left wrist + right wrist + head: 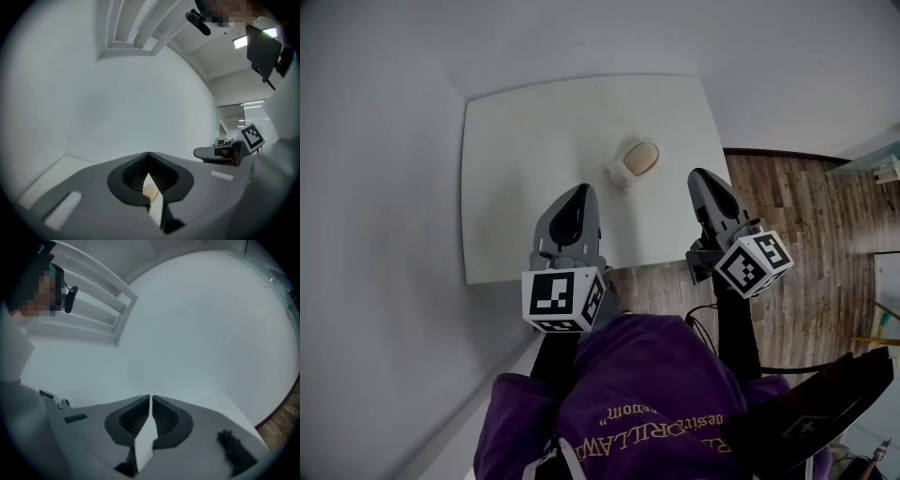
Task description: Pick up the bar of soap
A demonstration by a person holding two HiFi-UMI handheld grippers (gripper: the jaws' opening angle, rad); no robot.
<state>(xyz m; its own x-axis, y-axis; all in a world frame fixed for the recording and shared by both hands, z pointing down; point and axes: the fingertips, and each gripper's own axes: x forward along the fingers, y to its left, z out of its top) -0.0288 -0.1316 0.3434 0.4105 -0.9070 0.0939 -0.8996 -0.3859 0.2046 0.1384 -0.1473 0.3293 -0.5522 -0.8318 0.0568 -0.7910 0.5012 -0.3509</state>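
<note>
Only a sliver of the soap shows past the left gripper.

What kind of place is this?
Probably an office or lab room: a plain white table in a white-walled corner, wood-plank floor, and ceiling light panels seen in the left gripper view. A bar of soap sits on the table.

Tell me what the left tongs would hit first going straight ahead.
Probably the white wall behind the table: the shut left tongs point out over it, with the soap lower and apart. Depth is unclear.
</note>
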